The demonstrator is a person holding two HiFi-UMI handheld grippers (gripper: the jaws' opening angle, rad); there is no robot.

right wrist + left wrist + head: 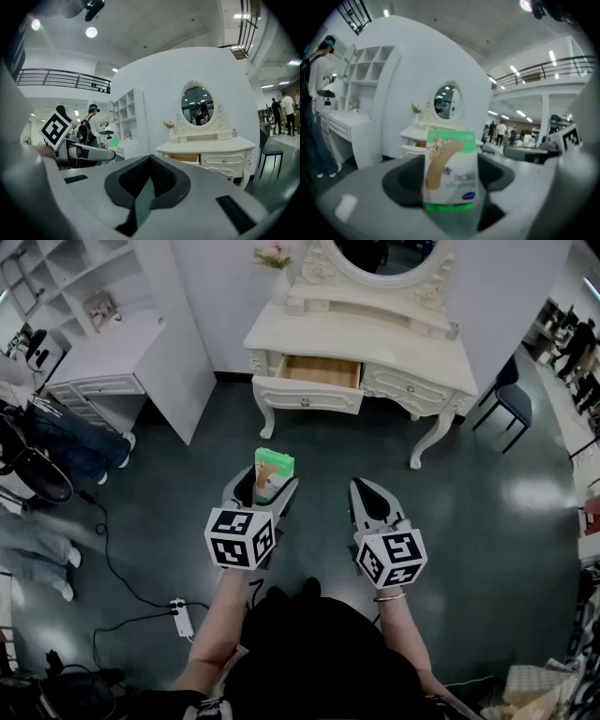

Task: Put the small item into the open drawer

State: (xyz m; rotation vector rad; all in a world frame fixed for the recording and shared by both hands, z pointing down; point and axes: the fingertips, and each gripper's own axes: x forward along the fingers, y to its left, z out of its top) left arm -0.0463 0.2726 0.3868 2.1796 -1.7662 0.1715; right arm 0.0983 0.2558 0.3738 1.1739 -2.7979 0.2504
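Right now the left gripper (266, 487) is closed on the small packet (274, 465). The packet sticks up between its jaws, well away from the desk (375, 338). The right gripper (367, 495) is closed too, with nothing in it. To do this step well, I think you should walk up to the open drawer (322, 371) with the packet squeezed tight. Hold it right over the wooden inside, and only then let go. I count one packet, one open drawer, one desk and two grippers.
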